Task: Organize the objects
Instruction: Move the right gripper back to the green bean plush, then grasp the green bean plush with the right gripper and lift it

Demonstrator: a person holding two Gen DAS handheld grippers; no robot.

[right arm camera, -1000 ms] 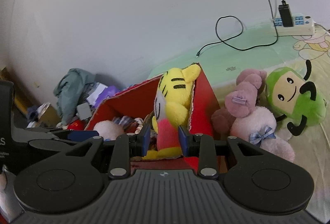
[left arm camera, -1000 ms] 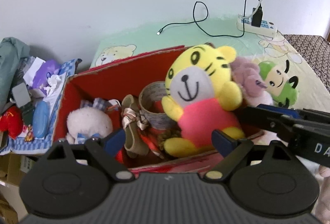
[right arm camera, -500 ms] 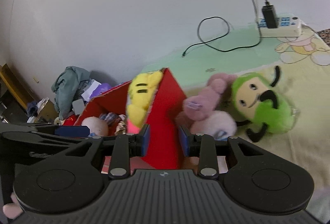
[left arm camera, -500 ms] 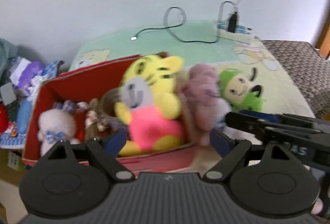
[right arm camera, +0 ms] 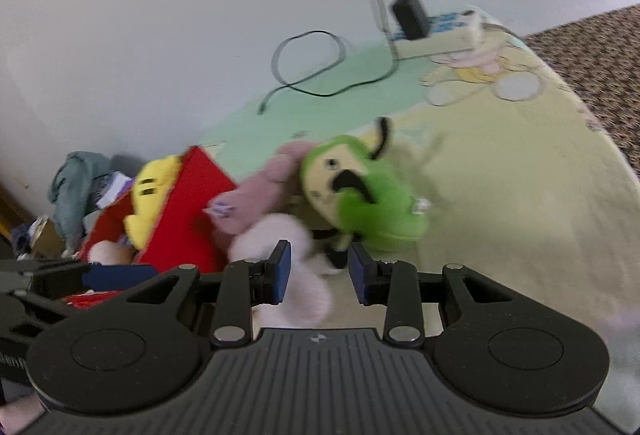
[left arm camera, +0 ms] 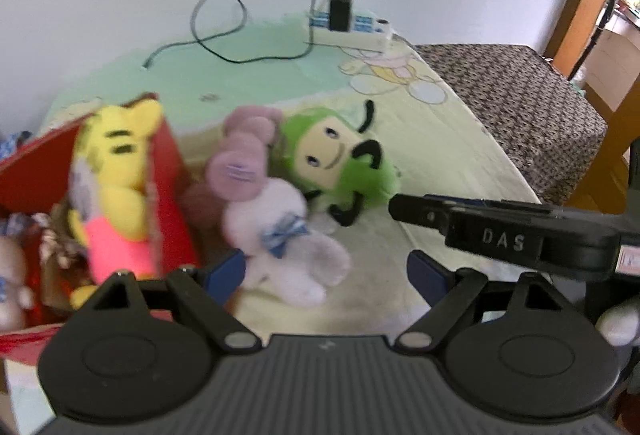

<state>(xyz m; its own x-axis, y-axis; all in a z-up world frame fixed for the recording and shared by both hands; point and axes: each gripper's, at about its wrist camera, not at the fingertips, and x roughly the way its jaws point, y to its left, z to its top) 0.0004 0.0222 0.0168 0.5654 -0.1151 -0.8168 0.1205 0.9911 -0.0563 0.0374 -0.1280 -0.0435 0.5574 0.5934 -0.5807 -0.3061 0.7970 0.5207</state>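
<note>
A pink bunny plush [left arm camera: 276, 227] with a blue bow lies on the sheet just right of the red box [left arm camera: 168, 171]. A green plush [left arm camera: 340, 163] leans against it. A yellow tiger plush [left arm camera: 116, 195] sits in the box's right end. My left gripper [left arm camera: 324, 275] is open wide just above the bunny's legs, gripping nothing. My right gripper [right arm camera: 320, 271] hovers near the bunny [right arm camera: 272, 235] and the green plush [right arm camera: 360, 195]; its jaws are opening and press on nothing.
A power strip [left arm camera: 352, 31] with a black charger and a looped cable [left arm camera: 216, 35] lies at the sheet's far edge by the wall. Clothes and clutter [right arm camera: 76, 187] pile up left of the box. A brown patterned cover [left arm camera: 520, 95] lies to the right.
Both views have swung right, from the box to the bunny and green plush on the sheet. The right jaws stand slightly wider.
</note>
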